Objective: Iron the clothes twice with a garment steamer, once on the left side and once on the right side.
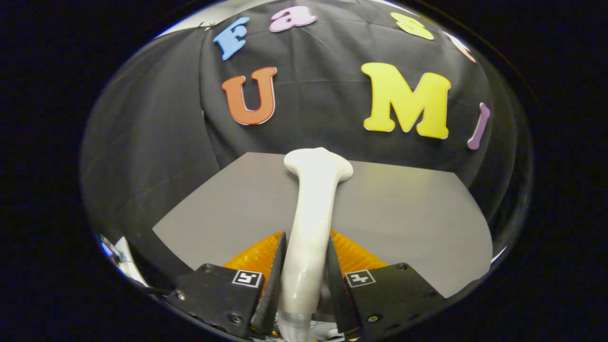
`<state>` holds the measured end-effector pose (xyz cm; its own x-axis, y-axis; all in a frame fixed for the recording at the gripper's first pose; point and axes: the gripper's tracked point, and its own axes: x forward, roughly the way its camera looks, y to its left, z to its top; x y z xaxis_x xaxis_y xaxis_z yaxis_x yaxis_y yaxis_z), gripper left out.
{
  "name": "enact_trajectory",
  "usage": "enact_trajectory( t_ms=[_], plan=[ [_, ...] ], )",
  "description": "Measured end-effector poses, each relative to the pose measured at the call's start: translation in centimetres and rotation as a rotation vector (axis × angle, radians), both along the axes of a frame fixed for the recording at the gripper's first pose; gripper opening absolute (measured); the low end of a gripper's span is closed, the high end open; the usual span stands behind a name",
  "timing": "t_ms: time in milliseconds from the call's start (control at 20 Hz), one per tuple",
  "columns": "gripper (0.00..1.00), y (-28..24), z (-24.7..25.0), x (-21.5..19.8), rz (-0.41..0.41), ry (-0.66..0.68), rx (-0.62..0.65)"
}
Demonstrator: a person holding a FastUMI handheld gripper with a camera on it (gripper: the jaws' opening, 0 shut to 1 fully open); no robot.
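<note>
A white garment steamer (311,213) stands between my fingers, its handle running forward and its wide head at the far end, over the back part of the grey table (403,213). My gripper (304,266) is shut on the steamer's handle, with both black fingers (275,275) pressing its sides. Under the fingers lies something orange and ribbed (354,254), showing on either side of the handle; I cannot tell whether it is the clothing.
The grey table stretches ahead and to both sides of the steamer, ending at the black cloth wall (308,95) behind it. A white object with wires (118,256) sits off the table's left corner.
</note>
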<state>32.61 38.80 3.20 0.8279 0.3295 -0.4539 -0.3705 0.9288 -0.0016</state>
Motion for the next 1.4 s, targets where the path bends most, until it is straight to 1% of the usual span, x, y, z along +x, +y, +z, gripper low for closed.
enact_trajectory(
  t_ms=[50,150,200,350,600,750,850,1050,1300,1400],
  plan=[
    [0.45,0.1,0.2,0.0,0.001,0.008,0.005],
    [0.39,0.4,0.3,-0.3,0.025,0.02,0.011],
    [0.38,0.3,0.4,-0.5,0.029,0.018,0.01],
    [0.38,-0.6,2.4,-1.7,0.016,-0.034,0.025],
    [0.38,-3.0,8.6,-6.8,0.04,-0.159,0.081],
    [0.38,-5.2,12.2,-10.6,0.053,-0.238,0.112],
    [0.38,-7.2,14.6,-13.2,0.047,-0.291,0.137],
    [0.38,-12.5,19.2,-17.5,0.0,-0.392,0.19],
    [0.38,-22.7,24.2,-21.3,-0.145,-0.528,0.215],
    [0.38,-27.4,26.0,-21.9,-0.225,-0.576,0.204]
  ],
)
